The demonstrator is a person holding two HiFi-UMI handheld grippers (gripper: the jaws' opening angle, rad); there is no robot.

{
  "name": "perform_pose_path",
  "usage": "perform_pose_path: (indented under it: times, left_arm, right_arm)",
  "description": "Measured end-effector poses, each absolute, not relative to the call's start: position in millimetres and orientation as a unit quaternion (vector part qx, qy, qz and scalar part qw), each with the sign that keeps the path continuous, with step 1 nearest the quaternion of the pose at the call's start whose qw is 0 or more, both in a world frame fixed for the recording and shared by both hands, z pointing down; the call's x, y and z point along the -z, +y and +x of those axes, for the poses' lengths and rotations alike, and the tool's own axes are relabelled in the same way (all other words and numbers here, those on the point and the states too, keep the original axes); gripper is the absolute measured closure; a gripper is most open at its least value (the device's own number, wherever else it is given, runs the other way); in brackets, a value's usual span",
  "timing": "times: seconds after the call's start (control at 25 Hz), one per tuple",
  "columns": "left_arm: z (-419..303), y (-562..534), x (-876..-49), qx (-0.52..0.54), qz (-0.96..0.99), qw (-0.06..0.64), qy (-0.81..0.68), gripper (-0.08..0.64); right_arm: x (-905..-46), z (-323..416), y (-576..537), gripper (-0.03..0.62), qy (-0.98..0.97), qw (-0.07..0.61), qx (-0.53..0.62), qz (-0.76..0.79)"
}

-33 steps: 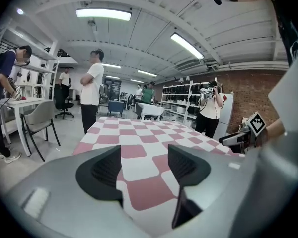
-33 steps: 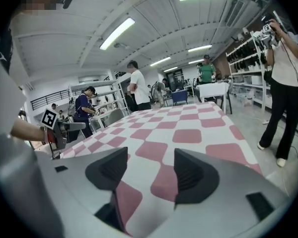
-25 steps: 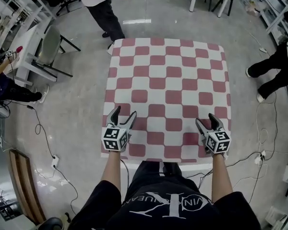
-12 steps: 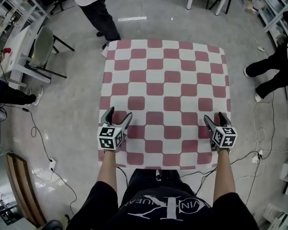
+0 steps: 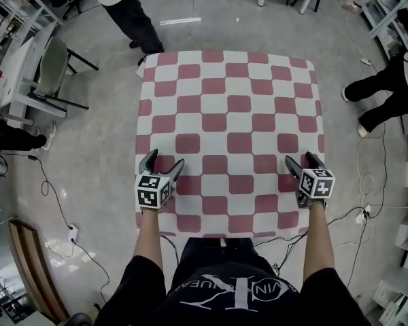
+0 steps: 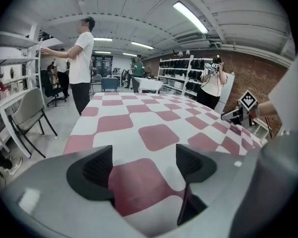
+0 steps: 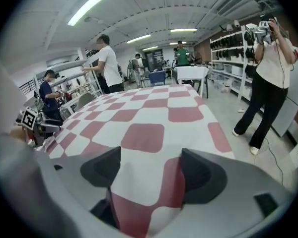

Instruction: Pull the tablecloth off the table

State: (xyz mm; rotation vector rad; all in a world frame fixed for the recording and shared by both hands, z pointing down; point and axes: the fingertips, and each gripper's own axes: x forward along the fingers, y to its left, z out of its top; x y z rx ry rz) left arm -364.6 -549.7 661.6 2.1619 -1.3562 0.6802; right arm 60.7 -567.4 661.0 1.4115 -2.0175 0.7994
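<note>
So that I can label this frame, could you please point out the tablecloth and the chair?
tablecloth (image 5: 239,103), head view, on a red square near its middle.
chair (image 5: 52,70), head view, on its backrest.

Red-and-white checked tablecloth, flat and fully spread, edges hanging

The left forearm and right forearm are extended upward from the lower frame. The left gripper and right gripper are held level, jaws opening, with the tablecloth between them.
</note>
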Motion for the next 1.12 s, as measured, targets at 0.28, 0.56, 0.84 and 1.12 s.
perform_pose_path:
  times: [0.28, 0.56, 0.84, 1.12]
  left_arm:
    - [-354.4, -544.4, -670.0, -0.287, 0.798, 0.261, -0.461, 0.160]
    - [-351.9, -547.3, -670.9, -0.280, 0.789, 0.290, -0.464, 0.149]
    - [-350.2, -547.9, -670.1, -0.279, 0.782, 0.293, -0.474, 0.146]
    - [-343.6, -552.3, -671.0, -0.269, 0.778, 0.305, -0.478, 0.143]
  right_arm:
    - [-661.9, 38.8, -562.0, 0.245, -0.763, 0.302, -0.289, 0.494]
    - [-666.1, 37.6, -561.6, 0.262, -0.749, 0.376, -0.261, 0.480]
    - [-664.9, 33.9, -561.1, 0.333, -0.746, 0.383, -0.259, 0.480]
    - [-663.9, 34.4, -562.2, 0.407, -0.740, 0.389, -0.255, 0.485]
